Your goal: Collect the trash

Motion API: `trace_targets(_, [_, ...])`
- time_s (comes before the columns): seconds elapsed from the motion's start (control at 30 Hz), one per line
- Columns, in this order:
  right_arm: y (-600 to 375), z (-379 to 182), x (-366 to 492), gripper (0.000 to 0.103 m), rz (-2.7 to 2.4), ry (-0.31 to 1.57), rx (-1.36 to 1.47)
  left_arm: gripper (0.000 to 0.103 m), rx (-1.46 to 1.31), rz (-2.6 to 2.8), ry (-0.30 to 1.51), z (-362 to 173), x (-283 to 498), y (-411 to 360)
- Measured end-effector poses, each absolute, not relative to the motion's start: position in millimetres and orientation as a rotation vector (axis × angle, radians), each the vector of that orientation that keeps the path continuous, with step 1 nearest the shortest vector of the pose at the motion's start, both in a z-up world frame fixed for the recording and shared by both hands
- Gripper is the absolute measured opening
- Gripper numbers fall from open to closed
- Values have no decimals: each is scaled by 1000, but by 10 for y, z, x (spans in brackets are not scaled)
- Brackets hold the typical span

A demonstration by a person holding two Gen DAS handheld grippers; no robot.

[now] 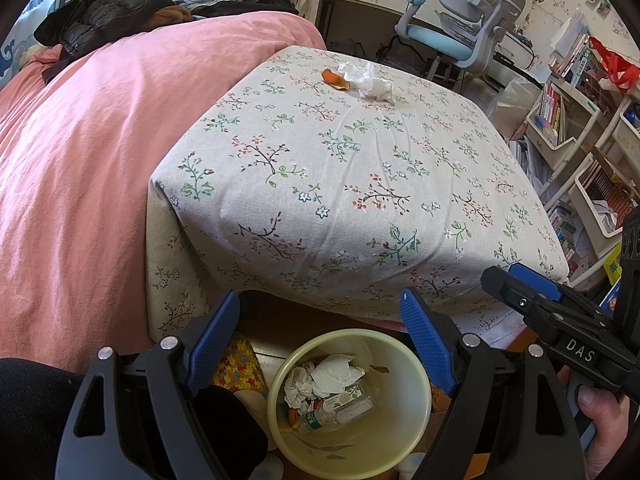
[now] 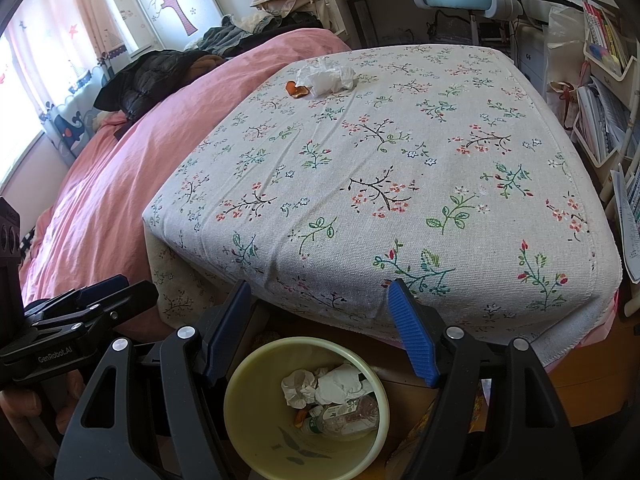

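Tissue (image 2: 326,76), white, crumpled, beside peel (image 2: 297,89)

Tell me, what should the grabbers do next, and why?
Probably reach one open gripper, say the right gripper, across the flowered table to the crumpled tissue. It and the orange peel still lie there, while the bin holds other trash.

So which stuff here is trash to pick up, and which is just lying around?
For the job:
- crumpled tissue
- orange peel
- yellow bin, already holding tissues and a bottle

Just lying around:
- black jacket
- blue chair
- books
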State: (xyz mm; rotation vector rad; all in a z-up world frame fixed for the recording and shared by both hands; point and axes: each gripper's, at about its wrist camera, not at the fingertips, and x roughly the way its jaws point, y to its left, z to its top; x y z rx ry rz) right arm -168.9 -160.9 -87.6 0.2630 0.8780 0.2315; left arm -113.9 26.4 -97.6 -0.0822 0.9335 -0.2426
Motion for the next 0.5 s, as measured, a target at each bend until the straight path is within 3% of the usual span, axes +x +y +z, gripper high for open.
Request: trace_targets(0.5, [-1624, -875, -1679, 68, 232, 875, 257, 79, -86, -242, 931, -968, -1137, 270])
